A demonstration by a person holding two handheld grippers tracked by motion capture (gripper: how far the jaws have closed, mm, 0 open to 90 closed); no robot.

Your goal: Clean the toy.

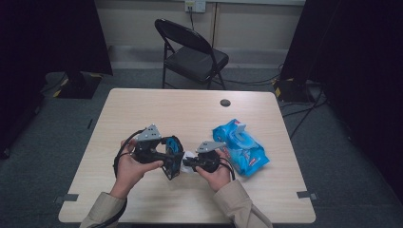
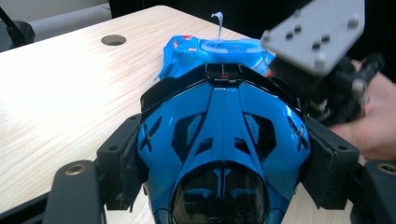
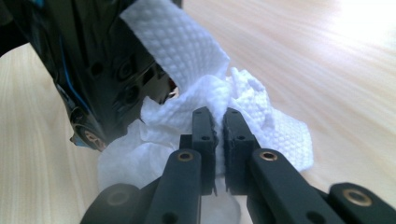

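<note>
Item: blue toy car (image 2: 224,140), hard glossy shell, light, slippery; my left tongs (image 2: 224,154) clamp its flanks above the worktop's (image 1: 190,114) near edge. Item: white wipe (image 3: 196,93), soft, limp; my right tongs (image 3: 216,126) pinch its bunched middle against the car.

Both forearms come in from the bottom of the high view, sleeves angled toward each other, so the 2 hands sit close together near the middle. The left gripper (image 1: 172,159) points right toward the other hand, its jaws spread wide with the pads pressing on what's between them. The right gripper (image 1: 189,162) points left, jaws pinched nearly together, a thin bit of material caught between the pads (image 3: 204,133).
</note>
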